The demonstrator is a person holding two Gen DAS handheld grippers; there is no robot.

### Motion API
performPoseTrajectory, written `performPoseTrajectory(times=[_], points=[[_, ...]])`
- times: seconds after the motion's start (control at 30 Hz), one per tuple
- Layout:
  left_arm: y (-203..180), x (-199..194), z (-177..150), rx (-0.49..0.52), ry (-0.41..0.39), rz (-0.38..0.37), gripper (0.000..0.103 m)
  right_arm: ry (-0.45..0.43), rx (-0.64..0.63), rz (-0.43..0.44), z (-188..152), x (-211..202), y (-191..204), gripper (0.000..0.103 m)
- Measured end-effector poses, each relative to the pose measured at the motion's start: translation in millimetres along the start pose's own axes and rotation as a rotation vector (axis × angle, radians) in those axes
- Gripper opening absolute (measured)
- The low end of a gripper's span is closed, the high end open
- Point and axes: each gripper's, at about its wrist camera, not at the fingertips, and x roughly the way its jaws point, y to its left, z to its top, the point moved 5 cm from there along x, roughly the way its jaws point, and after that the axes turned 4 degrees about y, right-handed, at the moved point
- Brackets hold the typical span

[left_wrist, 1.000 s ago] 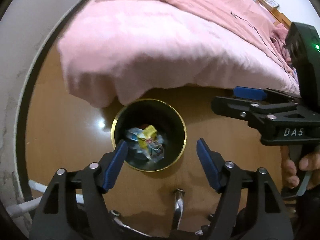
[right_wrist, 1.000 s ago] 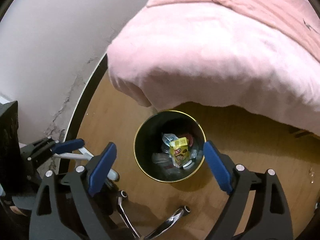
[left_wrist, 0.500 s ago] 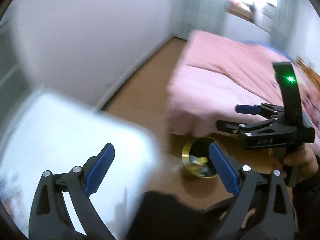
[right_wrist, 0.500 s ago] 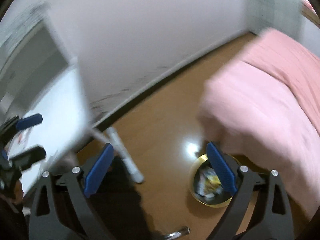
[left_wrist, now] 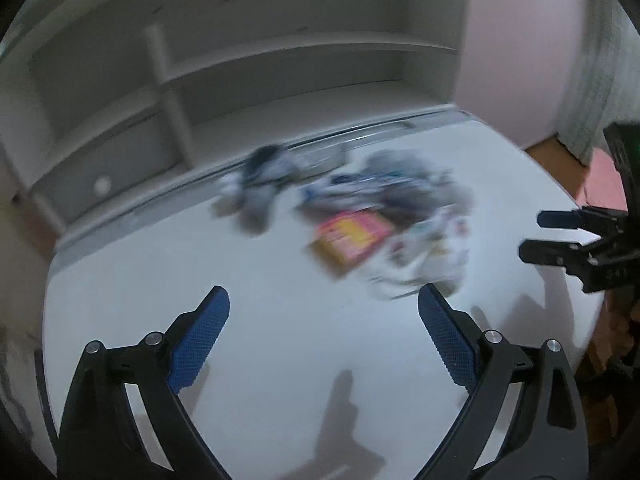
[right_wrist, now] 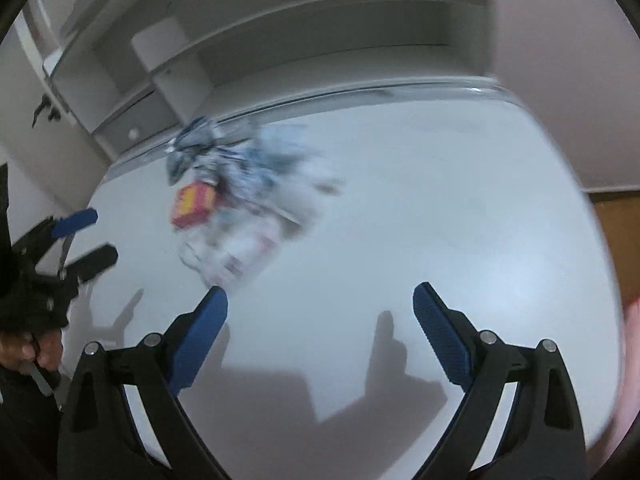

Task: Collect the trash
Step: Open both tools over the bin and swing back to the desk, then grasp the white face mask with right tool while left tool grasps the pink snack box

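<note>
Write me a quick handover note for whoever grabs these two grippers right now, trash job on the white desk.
Left gripper: open, empty, above the white desk.
Right gripper: open, empty, above the same desk.
Trash: a blurred pile of wrappers sits toward the back of the desk, with a red and yellow packet at its near edge and a separate grey crumpled bit to the left.
Done: nothing is in either gripper; no bin in view now.
Left: pick up each piece and take it to a bin. The left gripper looks nearer the pile.
</note>
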Motion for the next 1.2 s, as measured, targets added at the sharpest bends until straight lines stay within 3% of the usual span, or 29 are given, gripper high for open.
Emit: performPoseTrajectory(times=[0.17,0.33,0.37,0.4,0.43,0.7,0.93,1.0,1.03,1.2], points=[[20,12,-4,-0.001,0.006,-0.013,0.092,0.045,-0.023,-0.028,30,37,37,0.09],[20,22,0,0.067,0.006,-0.034,0.092,0.068,-0.031,-0.076,39,62,47,0.076],[25,27,2,0.077,0.006,-0.038,0.092,0.066,-0.046,-0.086,39,62,51,0.06],[22,30,6,0.087,0.002,-0.04,0.092,0.065,-0.055,-0.078,39,62,53,0.03],[22,37,10,0.094,-0.002,-0.047,0.092,0.072,-0.053,-0.049,36,60,53,0.019],[-6,72,29,0.188,0.037,-0.144,0.092,0.043,-0.02,-0.026,12,13,24,0.018],[-13,102,37,0.184,0.074,-0.151,0.09,0.035,0.022,-0.036,-14,-15,-8,0.018],[-18,103,38,0.201,0.064,-0.124,0.075,0.033,0.028,-0.038,-20,-19,-13,0.018],[-20,101,39,0.211,0.058,-0.125,0.054,0.028,0.031,-0.037,-22,-22,-15,0.018],[-35,87,39,0.211,0.07,-0.099,0.054,-0.013,0.053,-0.031,-35,-41,-30,0.018]])
